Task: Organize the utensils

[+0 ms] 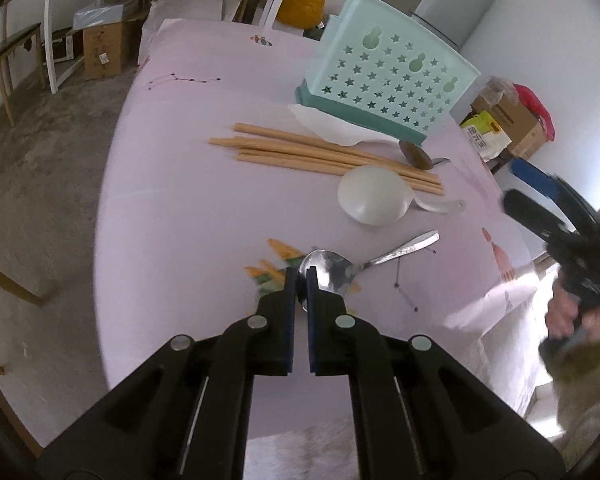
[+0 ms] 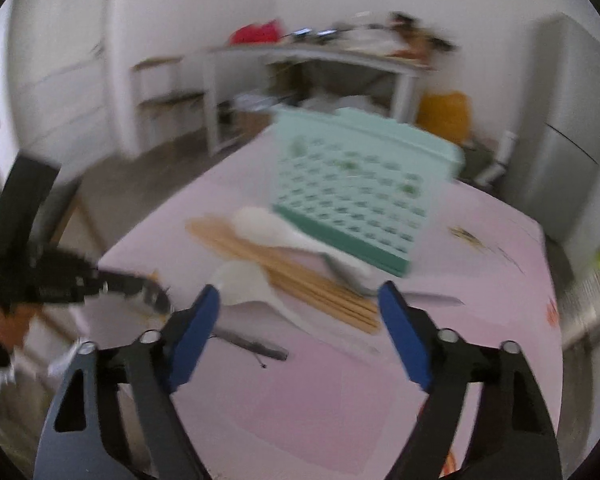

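Left wrist view: on the pink tabletop (image 1: 172, 184), before the mint utensil holder (image 1: 384, 80), the left gripper (image 1: 301, 280) pinches the steel spoon (image 1: 332, 274) by its bowl rim; stiff, slick, likely to pivot. The right gripper (image 2: 300, 300) gapes empty.

Soft, even daylight; fisheye bending at every edge.
Left wrist view mostly sharp, blurred at three o'clock; right wrist view smeared throughout.

1. Pink tablecloth (image 1: 188, 208) is showing small printed figures.
2. At one o'clock, the mint-green holder (image 1: 384, 80) is showing star-shaped cutouts over a darker teal base.
3. Tan chopsticks (image 1: 300, 152) are lying beside a white ladle (image 1: 374, 200).
4. A silver spoon (image 1: 336, 270) is gleaming.
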The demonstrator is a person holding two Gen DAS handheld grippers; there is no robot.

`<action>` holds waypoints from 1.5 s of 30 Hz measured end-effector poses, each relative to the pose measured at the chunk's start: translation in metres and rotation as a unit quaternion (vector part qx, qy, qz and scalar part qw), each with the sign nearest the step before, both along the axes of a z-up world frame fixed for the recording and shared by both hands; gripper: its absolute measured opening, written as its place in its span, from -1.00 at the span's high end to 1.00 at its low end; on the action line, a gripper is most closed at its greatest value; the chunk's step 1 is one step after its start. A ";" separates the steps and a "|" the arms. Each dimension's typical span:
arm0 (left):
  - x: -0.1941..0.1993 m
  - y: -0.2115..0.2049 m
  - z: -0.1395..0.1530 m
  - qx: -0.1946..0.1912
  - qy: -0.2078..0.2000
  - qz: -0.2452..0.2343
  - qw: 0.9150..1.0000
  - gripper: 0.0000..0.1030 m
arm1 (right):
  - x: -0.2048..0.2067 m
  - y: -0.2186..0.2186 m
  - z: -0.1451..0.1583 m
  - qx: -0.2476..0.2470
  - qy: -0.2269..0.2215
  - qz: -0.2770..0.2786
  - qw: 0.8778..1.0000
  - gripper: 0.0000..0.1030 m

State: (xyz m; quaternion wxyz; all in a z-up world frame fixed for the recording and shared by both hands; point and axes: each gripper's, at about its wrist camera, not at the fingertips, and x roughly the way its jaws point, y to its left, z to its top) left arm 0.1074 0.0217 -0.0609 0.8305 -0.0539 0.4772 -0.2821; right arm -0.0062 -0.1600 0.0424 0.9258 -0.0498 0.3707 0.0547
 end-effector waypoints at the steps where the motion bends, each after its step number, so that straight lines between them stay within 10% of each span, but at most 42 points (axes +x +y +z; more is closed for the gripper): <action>1: 0.000 0.004 0.000 0.000 0.000 0.000 1.000 0.93 | 0.010 0.002 -0.005 -0.009 0.016 0.021 1.000 -0.30; 16: -0.004 0.042 0.002 0.008 0.007 -0.010 1.000 0.93 | 0.080 0.007 -0.060 -0.065 0.183 0.180 0.964 0.41; 31: -0.013 0.059 0.030 -0.014 -0.050 0.031 0.998 1.00 | 0.065 0.032 -0.051 -0.097 0.107 0.170 0.975 0.92; 45: -0.028 0.047 0.090 -0.006 -0.143 0.040 0.989 0.99 | 0.016 -0.017 0.012 0.037 -0.030 0.021 0.999 0.92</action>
